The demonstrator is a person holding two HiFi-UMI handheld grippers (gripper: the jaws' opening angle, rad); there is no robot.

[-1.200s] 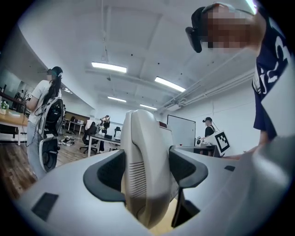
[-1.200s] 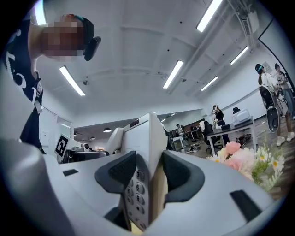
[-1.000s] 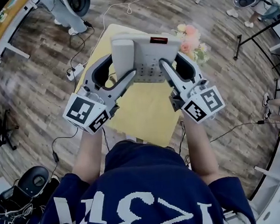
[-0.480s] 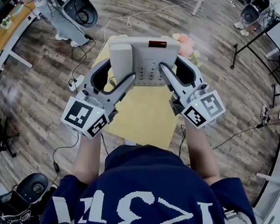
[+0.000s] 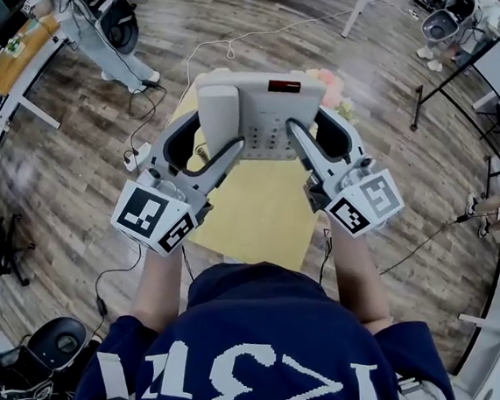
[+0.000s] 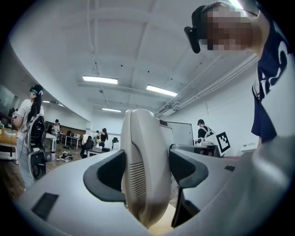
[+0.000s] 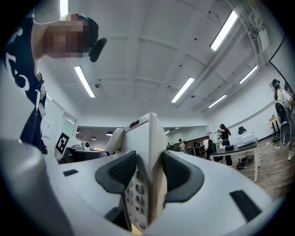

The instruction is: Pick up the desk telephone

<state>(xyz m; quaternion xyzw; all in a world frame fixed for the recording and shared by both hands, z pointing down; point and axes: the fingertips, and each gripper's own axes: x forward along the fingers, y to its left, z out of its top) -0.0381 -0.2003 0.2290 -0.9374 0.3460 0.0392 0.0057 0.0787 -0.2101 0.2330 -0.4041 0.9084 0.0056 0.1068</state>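
Note:
In the head view a pale grey desk telephone (image 5: 263, 105) with a keypad and a small red display hangs in the air above the yellow table (image 5: 260, 211). My left gripper (image 5: 217, 132) is shut on its left side, with both dark pads pressed against the handset (image 6: 143, 170). My right gripper (image 5: 313, 123) is shut on the right side of the telephone base (image 7: 145, 152), and its pads squeeze the edge beside the keypad (image 7: 133, 196). Both gripper views look level across the room, with the telephone upright between the jaws.
A bunch of pink flowers (image 5: 331, 81) stands at the table's far right corner, partly hidden by the telephone. Cables and a power strip (image 5: 133, 157) lie on the wooden floor at the left. Desks, chairs and other people stand around the room.
Both grippers have lifted the telephone a little higher above the yellow table, and both grips are unchanged.

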